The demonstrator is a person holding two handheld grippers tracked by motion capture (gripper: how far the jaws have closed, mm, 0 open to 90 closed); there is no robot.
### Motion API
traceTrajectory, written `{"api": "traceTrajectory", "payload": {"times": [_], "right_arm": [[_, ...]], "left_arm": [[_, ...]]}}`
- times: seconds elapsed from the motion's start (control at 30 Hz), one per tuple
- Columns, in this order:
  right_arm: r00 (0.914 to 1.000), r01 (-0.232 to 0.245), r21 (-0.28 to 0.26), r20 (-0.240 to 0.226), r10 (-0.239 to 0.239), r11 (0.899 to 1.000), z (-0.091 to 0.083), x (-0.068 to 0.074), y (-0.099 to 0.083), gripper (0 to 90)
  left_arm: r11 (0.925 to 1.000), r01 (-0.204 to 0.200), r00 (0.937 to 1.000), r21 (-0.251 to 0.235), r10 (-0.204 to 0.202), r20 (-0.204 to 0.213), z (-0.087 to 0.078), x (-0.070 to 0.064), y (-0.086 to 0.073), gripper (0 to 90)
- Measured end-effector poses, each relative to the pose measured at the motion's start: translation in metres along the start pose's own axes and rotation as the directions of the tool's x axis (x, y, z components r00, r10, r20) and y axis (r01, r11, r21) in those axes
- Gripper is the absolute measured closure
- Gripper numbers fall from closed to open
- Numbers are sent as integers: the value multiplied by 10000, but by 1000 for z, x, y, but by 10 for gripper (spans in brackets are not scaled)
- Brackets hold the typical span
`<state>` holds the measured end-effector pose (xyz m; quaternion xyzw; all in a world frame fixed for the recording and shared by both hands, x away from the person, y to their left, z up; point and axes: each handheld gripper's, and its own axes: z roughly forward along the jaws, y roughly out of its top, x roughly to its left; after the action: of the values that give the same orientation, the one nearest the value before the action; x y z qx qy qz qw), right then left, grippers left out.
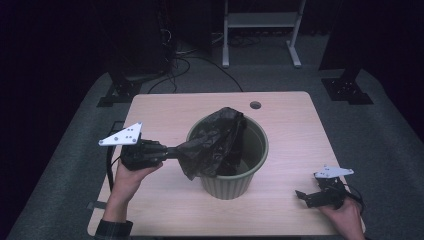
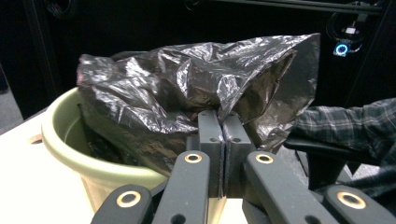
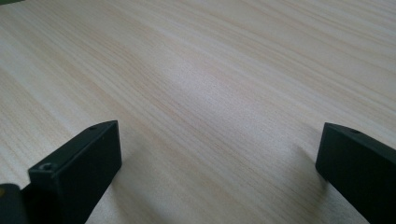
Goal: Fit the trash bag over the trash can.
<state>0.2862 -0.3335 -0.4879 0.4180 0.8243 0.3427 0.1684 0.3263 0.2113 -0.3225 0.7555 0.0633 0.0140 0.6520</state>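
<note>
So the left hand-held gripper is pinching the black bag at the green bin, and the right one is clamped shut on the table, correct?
Not quite. The left hand-held gripper does pinch the black bag at the green bin, but the right hand-held gripper is open: the right gripper view shows its jaws wide apart over the bare table.

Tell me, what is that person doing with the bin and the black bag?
The person is working a black bag on a green bin on the table. The left gripper is shut on the bag's edge, outside the bin's rim. Part of the bag hangs over the rim and part sits inside. The right gripper rests open near the table's corner, holding nothing.
</note>
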Motion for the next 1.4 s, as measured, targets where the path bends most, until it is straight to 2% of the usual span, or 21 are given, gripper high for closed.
{"api": "traceTrajectory", "payload": {"times": [0.23, 0.4, 0.63, 0.73, 0.87, 1.0, 1.03, 1.1, 1.2, 1.3, 1.4], "right_arm": [[9999, -102, -80, -68, 101, 9999, -2, -1, 3, 0], [9995, -165, -403, -276, 154, 9990, -7, -3, 11, 0], [9984, -137, -908, -561, 86, 9958, -16, -4, 28, 0], [9962, -143, -1384, -866, 22, 9903, -25, -3, 39, 0], [9912, 34, -2166, -1288, -321, 9763, -39, 1, 55, 52], [9821, 240, -2707, -1733, -733, 9624, -47, 5, 69, 97], [9772, 237, -2879, -1955, -830, 9574, -48, 5, 71, 131], [9650, 283, -3256, -2376, -1108, 9451, -50, 6, 76, 144], [9518, 453, -3693, -2661, -1523, 9282, -52, 7, 83, 197], [9403, 520, -3988, -2892, -1794, 9156, -54, 7, 92, 231], [9239, 547, -4318, -3202, -2097, 9003, -58, 9, 103, 299]], "left_arm": [[9995, -16, 10000, -302, 13, -97, 9, 11, 10, 885], [9988, 54, 9999, -487, -61, -126, 15, 17, 15, 886], [9990, 140, 9993, -426, -154, -335, 27, 26, 17, 886], [9992, 175, 9988, -369, -192, -455, 31, 28, 17, 886], [9991, 165, 9986, -394, -185, -493, 33, 27, 18, 886], [9990, 202, 9990, -404, -218, -398, 34, 27, 17, 886], [9990, 217, 9990, -386, -232, -372, 34, 27, 17, 885], [9991, 221, 9993, -362, -232, -292, 35, 28, 16, 885], [9995, 195, 9997, -249, -199, -171, 36, 28, 16, 886], [9994, 234, 9997, -243, -234, -2, 36, 28, 16, 885], [9993, 343, 9993, -125, -341, 157, 37, 29, 16, 885]]}}
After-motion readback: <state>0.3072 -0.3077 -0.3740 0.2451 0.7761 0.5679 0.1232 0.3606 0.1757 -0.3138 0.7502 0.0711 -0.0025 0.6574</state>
